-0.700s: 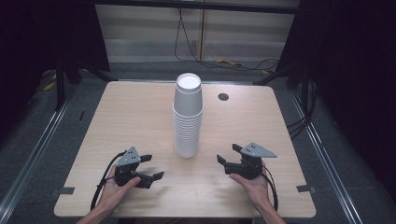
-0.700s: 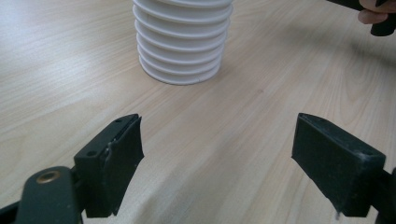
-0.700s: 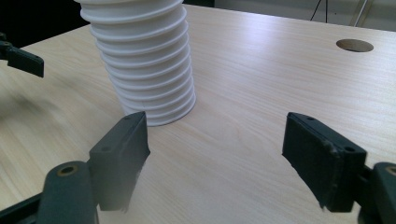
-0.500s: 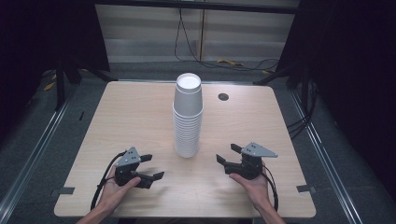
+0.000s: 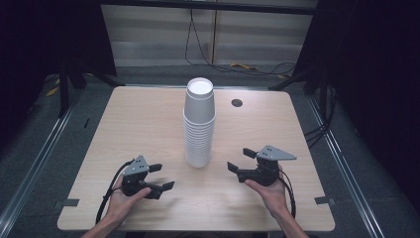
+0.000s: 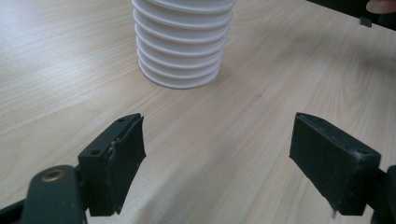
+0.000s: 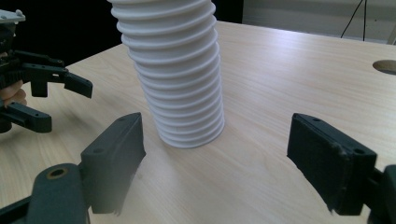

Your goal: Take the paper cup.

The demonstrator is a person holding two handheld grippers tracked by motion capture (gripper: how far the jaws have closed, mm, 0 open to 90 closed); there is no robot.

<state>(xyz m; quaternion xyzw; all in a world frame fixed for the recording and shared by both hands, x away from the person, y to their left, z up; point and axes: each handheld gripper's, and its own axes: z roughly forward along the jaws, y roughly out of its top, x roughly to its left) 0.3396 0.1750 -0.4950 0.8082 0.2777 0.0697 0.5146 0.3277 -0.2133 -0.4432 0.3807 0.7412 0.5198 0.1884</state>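
A tall stack of white paper cups [image 5: 199, 124] stands upside down near the middle of the wooden table [image 5: 148, 124], with no print on it. At its 7 o'clock the left gripper [image 5: 161, 177] rests wide open, holding nothing; at 4 o'clock the right gripper [image 5: 240, 160] does likewise. A round grommet [image 5: 236, 103] sits at 1 o'clock.

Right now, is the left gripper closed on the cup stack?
No. The left gripper has its jaws spread wide with bare table between them, and the cup stack stands apart, beyond them.
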